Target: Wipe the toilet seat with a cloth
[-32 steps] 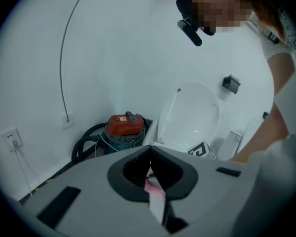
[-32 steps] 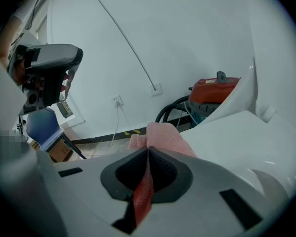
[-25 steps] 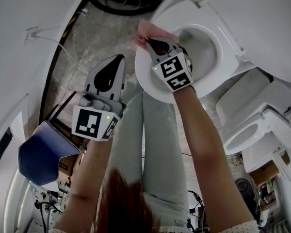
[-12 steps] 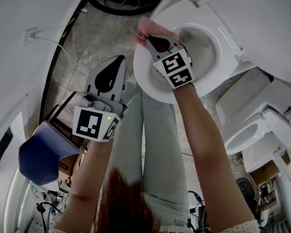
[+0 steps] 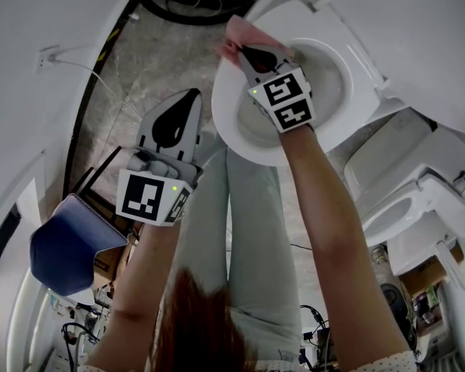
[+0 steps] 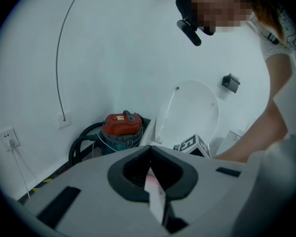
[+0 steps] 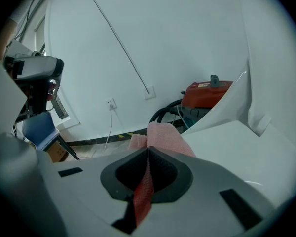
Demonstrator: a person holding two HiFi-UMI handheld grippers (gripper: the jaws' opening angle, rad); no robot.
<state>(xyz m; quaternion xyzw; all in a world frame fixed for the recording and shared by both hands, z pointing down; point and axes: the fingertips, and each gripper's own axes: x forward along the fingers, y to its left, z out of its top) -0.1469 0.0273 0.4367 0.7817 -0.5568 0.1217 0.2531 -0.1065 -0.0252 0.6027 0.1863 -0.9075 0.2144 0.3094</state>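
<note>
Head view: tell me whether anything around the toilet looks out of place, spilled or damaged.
Nothing looks spilled or broken. The pink cloth is clamped in the right gripper at the toilet seat rim. Odd only: a second toilet crowds in at the right, and a red vacuum stands by the wall.

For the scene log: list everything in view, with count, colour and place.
toilet seat: one, white, under the right gripper
cloth: one, pink, at the seat's far rim
second toilet: one, white, far right
vacuum cleaner: one, red, by the wall
hose: one, black, beside the vacuum cleaner
chair: one, blue, lower left
wall socket: one, white, left wall
left gripper: one, grey, shut and empty, above the floor
right gripper: one, grey, shut on the cloth
</note>
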